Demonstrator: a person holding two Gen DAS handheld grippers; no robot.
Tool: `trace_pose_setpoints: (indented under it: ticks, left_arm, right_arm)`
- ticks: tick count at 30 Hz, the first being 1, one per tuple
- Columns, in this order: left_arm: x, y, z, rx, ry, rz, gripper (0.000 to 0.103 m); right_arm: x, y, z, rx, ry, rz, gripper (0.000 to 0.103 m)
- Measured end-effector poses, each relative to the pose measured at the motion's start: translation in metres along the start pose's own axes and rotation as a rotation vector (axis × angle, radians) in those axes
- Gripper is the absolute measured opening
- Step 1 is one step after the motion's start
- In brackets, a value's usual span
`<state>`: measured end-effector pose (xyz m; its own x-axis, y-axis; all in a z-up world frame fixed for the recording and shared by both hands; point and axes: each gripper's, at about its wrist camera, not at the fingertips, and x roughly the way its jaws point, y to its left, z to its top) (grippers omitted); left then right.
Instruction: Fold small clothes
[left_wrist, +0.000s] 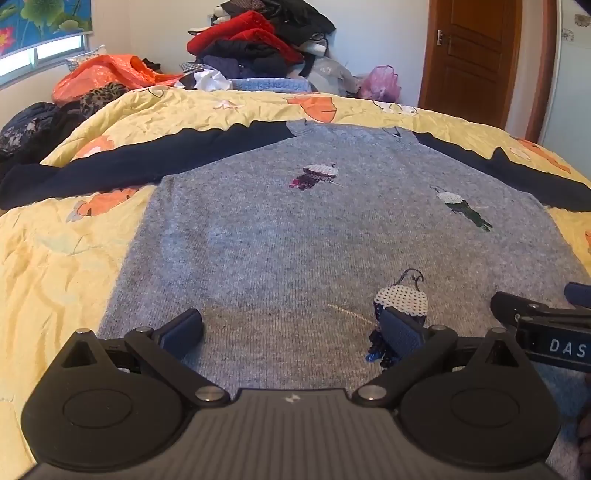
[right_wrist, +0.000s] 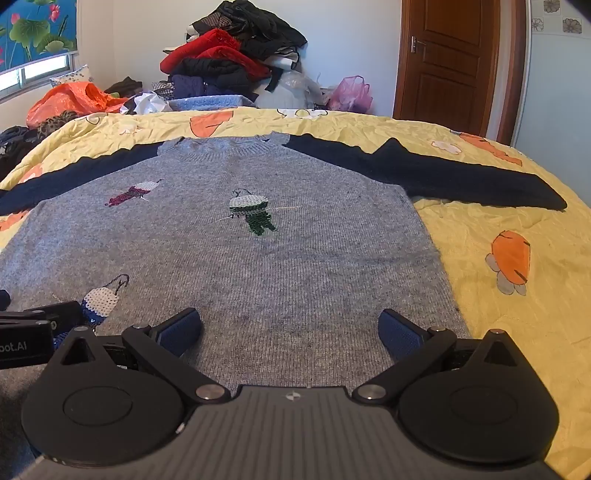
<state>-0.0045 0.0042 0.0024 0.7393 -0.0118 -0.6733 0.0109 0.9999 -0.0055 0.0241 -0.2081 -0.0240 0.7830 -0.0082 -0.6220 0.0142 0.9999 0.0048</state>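
A grey sweater (left_wrist: 295, 236) with 2 dark blue sleeves lies flat, front up, on a yellow bedspread (left_wrist: 55, 258), neck toward the far clothes pile (left_wrist: 258, 40). The left gripper (left_wrist: 293, 330) hangs over the sweater's near hem, jaws spread wide with nothing between them, its right finger over a sequin patch (left_wrist: 400, 299). The right gripper (right_wrist: 291, 330) is just beside it, over the hem's right part, equally spread and empty.
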Motion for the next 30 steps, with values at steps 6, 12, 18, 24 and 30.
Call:
trace_pose_setpoints:
  ticks: [6, 12, 18, 24, 30]
  left_arm:
    - [-0.0003, -0.0006, -0.0001, 0.006, 0.001, 0.003, 0.103]
    - [-0.0005, -0.0008, -0.0005, 0.007, 0.000, 0.002, 0.103]
    - [-0.0004, -0.0009, -0.0005, 0.007, 0.000, 0.002, 0.103]
    - [-0.0005, -0.0012, -0.0004, 0.009, -0.001, -0.003, 0.103]
    - [-0.0005, -0.0008, -0.0005, 0.009, -0.001, -0.003, 0.103]
  right_arm:
    - [-0.0004, -0.0008, -0.0001, -0.001, 0.000, -0.001, 0.103]
    - [-0.0002, 0.0000, -0.0001, -0.002, 0.000, -0.001, 0.103]
    - [-0.0002, 0.0001, -0.0001, -0.002, 0.000, -0.001, 0.103]
    - [-0.0002, 0.0003, -0.0001, -0.002, 0.000, -0.002, 0.103]
    - [0.0000, 0.0006, -0.0002, -0.002, 0.000, -0.002, 0.103]
